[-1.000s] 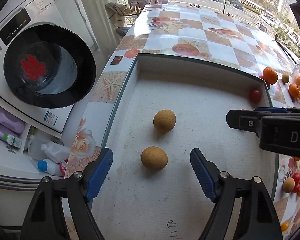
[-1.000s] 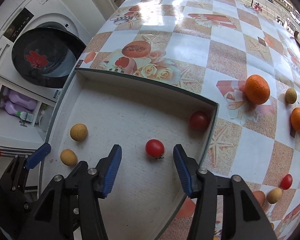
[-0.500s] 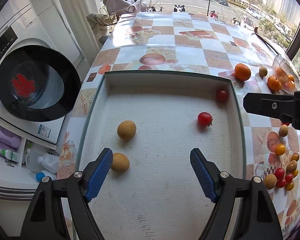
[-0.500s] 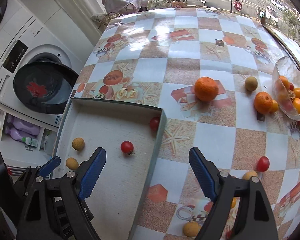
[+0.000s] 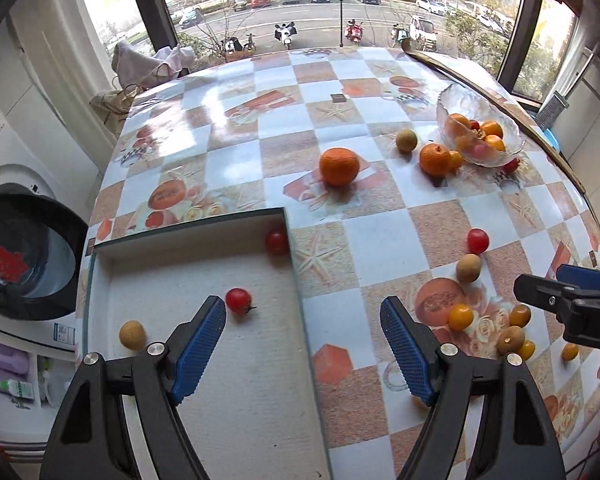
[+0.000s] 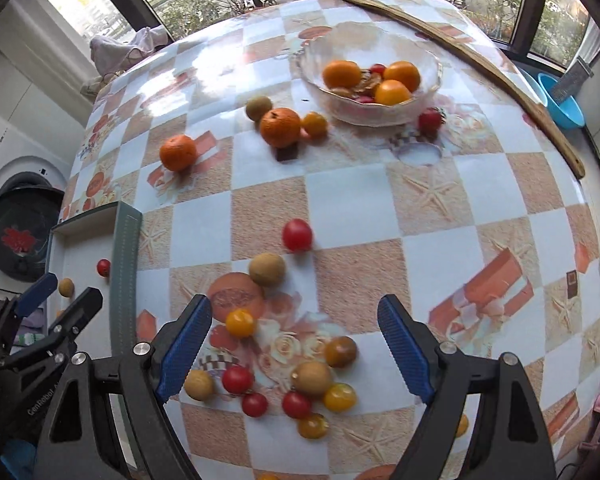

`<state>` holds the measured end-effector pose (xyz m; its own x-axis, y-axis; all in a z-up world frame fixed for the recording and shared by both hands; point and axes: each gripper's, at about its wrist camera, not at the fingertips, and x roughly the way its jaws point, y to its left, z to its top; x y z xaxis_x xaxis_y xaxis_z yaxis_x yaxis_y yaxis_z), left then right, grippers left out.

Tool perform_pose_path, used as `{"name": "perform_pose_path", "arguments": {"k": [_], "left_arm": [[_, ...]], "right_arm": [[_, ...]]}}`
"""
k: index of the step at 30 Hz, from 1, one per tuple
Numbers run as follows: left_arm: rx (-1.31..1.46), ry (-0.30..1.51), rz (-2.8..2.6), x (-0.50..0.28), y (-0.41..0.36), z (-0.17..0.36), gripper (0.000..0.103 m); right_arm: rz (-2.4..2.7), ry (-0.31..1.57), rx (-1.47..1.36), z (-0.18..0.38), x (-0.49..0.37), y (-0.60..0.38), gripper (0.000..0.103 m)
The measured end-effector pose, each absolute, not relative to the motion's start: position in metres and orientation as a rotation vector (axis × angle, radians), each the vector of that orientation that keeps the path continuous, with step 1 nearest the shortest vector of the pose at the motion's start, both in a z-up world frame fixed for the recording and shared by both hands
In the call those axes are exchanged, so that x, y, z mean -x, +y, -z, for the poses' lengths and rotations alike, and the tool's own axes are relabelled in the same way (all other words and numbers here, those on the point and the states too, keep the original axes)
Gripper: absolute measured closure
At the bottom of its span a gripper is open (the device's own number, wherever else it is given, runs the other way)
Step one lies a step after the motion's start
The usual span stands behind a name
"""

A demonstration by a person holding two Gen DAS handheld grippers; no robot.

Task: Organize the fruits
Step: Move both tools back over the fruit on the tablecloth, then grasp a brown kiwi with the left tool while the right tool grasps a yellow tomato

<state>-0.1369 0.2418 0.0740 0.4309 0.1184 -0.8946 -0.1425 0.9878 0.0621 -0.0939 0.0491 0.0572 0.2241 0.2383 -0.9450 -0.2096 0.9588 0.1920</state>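
Observation:
A shallow white tray point(image 5: 188, 236) holds two cherry tomatoes point(image 5: 238, 299) and a brown longan point(image 5: 132, 334); it also shows at the left of the right wrist view point(image 6: 126, 264). My left gripper point(image 5: 303, 344) is open and empty above the tray's right rim. My right gripper point(image 6: 294, 346) is open and empty above a cluster of small tomatoes and longans point(image 6: 296, 376) on the table. A red tomato point(image 6: 297, 234) and a longan point(image 6: 266, 269) lie just beyond it. Two oranges point(image 6: 178, 152) lie farther back.
A glass bowl point(image 6: 428, 92) with oranges stands at the far right. A wooden stick point(image 6: 460, 52) lies along the table's far edge. A washing machine point(image 5: 24, 248) stands to the left below the table. A blue basin point(image 6: 560, 100) sits beyond the table.
Both grippers have swung right and pulled back, away from the tray toward the loose fruit on the table. Both stay open and empty. The fruit in the tray has not moved.

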Motion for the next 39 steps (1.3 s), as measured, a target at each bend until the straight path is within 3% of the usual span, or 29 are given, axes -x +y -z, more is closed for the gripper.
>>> {"name": "perform_pose_path", "arguments": {"k": [19,26,29,32,34,37,38,39], "left_arm": [[-0.06,1.184,0.037,0.076,0.14,-0.029,0.022],[-0.064,1.215,0.038,0.067,0.131,-0.019,0.023],[-0.068,1.233,0.04,0.068,0.128,-0.016,0.037],[-0.047,1.235,0.026,0.067,0.129,-0.017,0.037],[-0.029,1.233,0.027,0.068,0.13,-0.017,0.044],[-0.02,1.225,0.037,0.069,0.128,-0.018,0.063],[-0.018,1.221,0.043,0.07,0.127,-0.018,0.076],[-0.015,1.222,0.046,0.07,0.127,-0.018,0.077]], "right_arm": [[-0.16,1.387,-0.029,-0.025,0.15,-0.052,0.016],[-0.163,1.402,0.036,-0.015,0.16,-0.05,0.031],[-0.159,1.391,0.065,-0.016,0.164,-0.047,0.037],[-0.148,1.385,0.094,-0.016,0.167,-0.046,0.047],[-0.138,1.381,0.121,-0.017,0.169,-0.047,0.057],[-0.144,1.38,0.131,-0.019,0.174,-0.047,0.077],[-0.151,1.381,0.13,-0.02,0.175,-0.047,0.078],[-0.153,1.382,0.134,-0.02,0.174,-0.049,0.078]]}}
